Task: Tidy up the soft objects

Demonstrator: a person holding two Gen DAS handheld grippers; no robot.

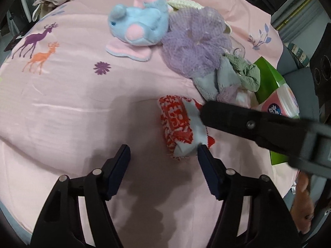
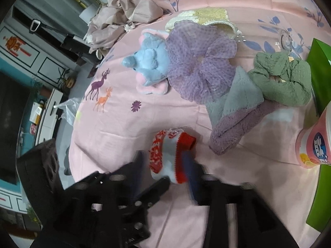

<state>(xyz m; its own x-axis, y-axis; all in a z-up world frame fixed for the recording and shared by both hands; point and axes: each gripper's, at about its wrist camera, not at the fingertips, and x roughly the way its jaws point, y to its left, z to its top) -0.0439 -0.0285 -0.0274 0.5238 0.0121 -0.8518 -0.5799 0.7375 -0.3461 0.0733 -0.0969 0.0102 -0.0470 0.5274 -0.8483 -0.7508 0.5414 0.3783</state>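
Note:
A red-and-white patterned sock [image 1: 178,124] with pale blue parts lies on the pink sheet [image 1: 72,107]. My left gripper [image 1: 163,165] is open just below it, its right finger [image 1: 206,165] touching the sock's lower edge. My right gripper [image 2: 165,165] straddles the sock [image 2: 171,155], and its blurred fingers look shut on it. In the left wrist view one right finger [image 1: 238,122] reaches in from the right onto the sock. Behind lie a blue-and-pink plush [image 1: 140,26], a purple mesh scrunchie [image 1: 194,41], a grey-and-lilac cloth [image 2: 233,115] and a green scrunchie [image 2: 283,78].
A green box [image 2: 318,66] and a pink tub [image 2: 314,144] stand at the right edge. Crumpled beige fabric [image 2: 120,16] lies at the far end. A cream knitted piece [image 2: 206,15] sits behind the scrunchie. The bed edge drops to furniture on the left [image 2: 41,111].

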